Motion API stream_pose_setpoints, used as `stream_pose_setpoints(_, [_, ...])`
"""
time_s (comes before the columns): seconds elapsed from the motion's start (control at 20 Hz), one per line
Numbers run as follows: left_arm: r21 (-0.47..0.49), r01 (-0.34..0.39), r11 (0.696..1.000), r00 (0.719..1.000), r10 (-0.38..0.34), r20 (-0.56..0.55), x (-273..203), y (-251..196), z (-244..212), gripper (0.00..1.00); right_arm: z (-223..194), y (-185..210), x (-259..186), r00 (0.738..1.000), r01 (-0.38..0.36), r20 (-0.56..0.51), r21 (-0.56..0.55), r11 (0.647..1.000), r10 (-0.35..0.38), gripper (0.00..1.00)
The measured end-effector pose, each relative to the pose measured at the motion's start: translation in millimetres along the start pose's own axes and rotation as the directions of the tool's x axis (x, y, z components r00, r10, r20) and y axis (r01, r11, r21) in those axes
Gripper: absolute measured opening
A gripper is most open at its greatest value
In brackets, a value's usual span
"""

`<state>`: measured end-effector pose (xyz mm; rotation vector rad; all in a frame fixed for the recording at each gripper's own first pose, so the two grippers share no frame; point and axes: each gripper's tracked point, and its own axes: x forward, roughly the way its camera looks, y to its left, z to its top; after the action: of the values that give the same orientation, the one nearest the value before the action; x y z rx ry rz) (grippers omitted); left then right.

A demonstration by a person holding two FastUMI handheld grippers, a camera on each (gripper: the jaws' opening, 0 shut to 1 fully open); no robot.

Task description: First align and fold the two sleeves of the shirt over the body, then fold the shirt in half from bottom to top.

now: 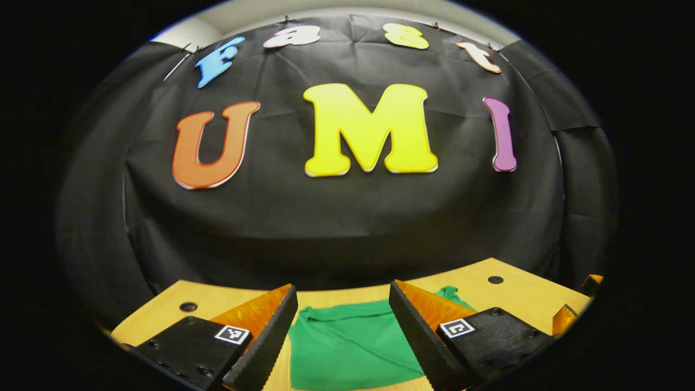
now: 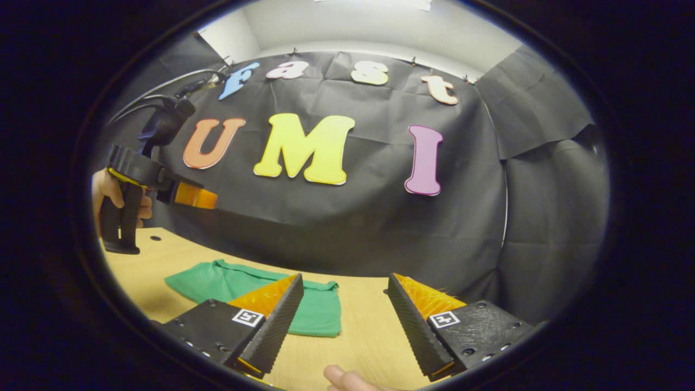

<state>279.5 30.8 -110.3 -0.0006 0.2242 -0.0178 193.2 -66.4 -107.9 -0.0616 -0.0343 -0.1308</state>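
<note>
A green shirt (image 1: 347,342) lies in a compact folded shape on the wooden table (image 1: 516,298), below and between the fingers of my left gripper (image 1: 343,315), which is open and raised above it. In the right gripper view the same shirt (image 2: 228,285) lies left of centre on the table (image 2: 364,331). My right gripper (image 2: 343,304) is open, held above the table with nothing between its fingers; its left finger overlaps the shirt's near edge. The left gripper (image 2: 198,198) shows far off at upper left, held by a hand (image 2: 108,190) well above the table.
The booth's black cloth wall stands close behind the table. Small dark holes (image 1: 495,279) mark the tabletop. Another gripper's tips (image 1: 575,304) peek in at the right edge of the left gripper view. A fingertip (image 2: 342,377) shows at the bottom of the right gripper view.
</note>
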Motion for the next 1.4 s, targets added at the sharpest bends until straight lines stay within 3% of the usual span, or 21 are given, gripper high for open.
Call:
stream_pose_setpoints(0.2, [-0.037,-0.055,0.998,0.998,0.055,0.0,-65.8,16.0,-27.7,1.0,22.5,-20.1,-41.3,1.0,-0.008,0.006,0.033,0.999,0.008,0.95])
stream_pose_setpoints(0.35, [-0.033,-0.054,0.998,0.998,0.054,0.015,-121.4,8.7,-35.5,1.0,34.0,-19.3,-77.1,0.998,-0.051,-0.02,0.082,0.995,0.053,0.92])
stream_pose_setpoints(0.7, [0.03,0.048,0.998,0.998,-0.049,0.035,-223.4,-43.0,-42.1,1.0,28.5,-24.2,-149.4,0.997,-0.065,-0.038,0.01,0.998,0.066,0.96])
stream_pose_setpoints(0.8, [0.071,0.118,0.99,0.993,-0.12,0.019,-234.4,-70.4,-39.1,1.0,25.6,-19.2,-152.8,0.996,-0.079,-0.041,-0.036,0.996,0.077,0.96])
stream_pose_setpoints(0.85, [0.097,0.092,0.991,0.994,-0.097,0.05,-234.9,-70.5,-24.7,1.0,26.1,-20.7,-154.3,0.997,-0.074,-0.037,-0.039,0.996,0.073,0.93])
stream_pose_setpoints(1.0, [0.078,0.041,0.996,0.995,-0.048,0.088,-233.3,-67.5,-0.4,1.0,37.4,-13.2,-152.8,0.996,-0.082,-0.028,0.022,0.996,0.083,0.97])
stream_pose_setpoints(1.3, [0.066,0.102,0.993,0.976,-0.112,0.185,-255.7,-75.1,28.2,1.0,36.0,-2.7,-146.1,0.992,-0.079,-0.093,0.087,0.993,0.087,0.96])
stream_pose_setpoints(1.4, [0.081,0.121,0.989,0.976,-0.134,0.17,-257.1,-77.3,23.9,1.0,36.1,-0.6,-144.6,0.992,-0.071,-0.102,0.093,0.993,0.08,0.95])
